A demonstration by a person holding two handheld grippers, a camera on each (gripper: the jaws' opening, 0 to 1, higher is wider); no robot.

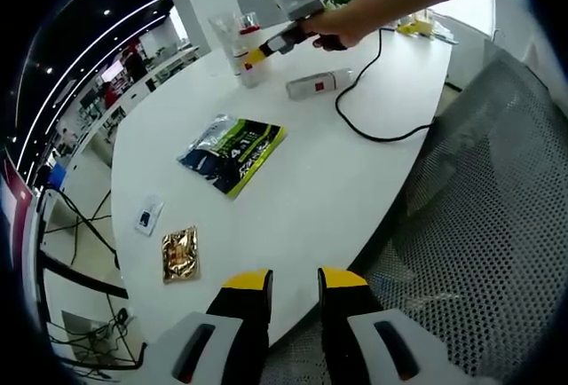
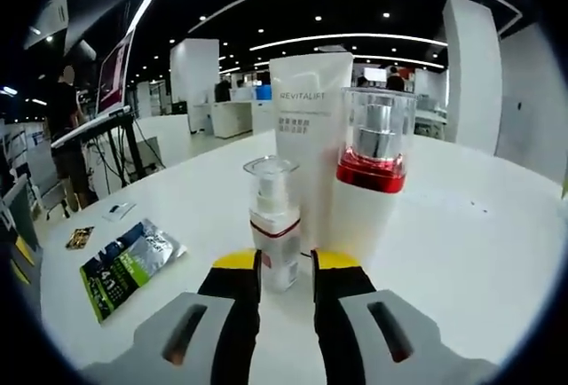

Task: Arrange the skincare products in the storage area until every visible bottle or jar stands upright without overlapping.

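My right gripper [image 2: 286, 270] stands open, its jaws on either side of the base of a small clear pump bottle [image 2: 273, 225] that is upright on the white table [image 2: 461, 234]; a thin gap shows at the right jaw. Just behind stand a white REVITALIFT tube [image 2: 306, 128] and a clear-capped bottle with a red collar [image 2: 373, 172], both upright and close together. In the left gripper view, that gripper [image 1: 263, 51], held by a person's hand, is at the same cluster of bottles [image 1: 241, 48] at the far end. A white container [image 1: 319, 83] lies on its side nearby. My left gripper [image 1: 295, 283] hangs open over the near table edge.
A green and blue foil packet [image 1: 232, 154] [image 2: 124, 265], a gold sachet [image 1: 180, 254] and a small white card [image 1: 148, 216] lie on the table [image 1: 319, 190]. A black cable [image 1: 382, 132] loops near the lying container. A grey mesh chair [image 1: 479, 225] sits to the right.
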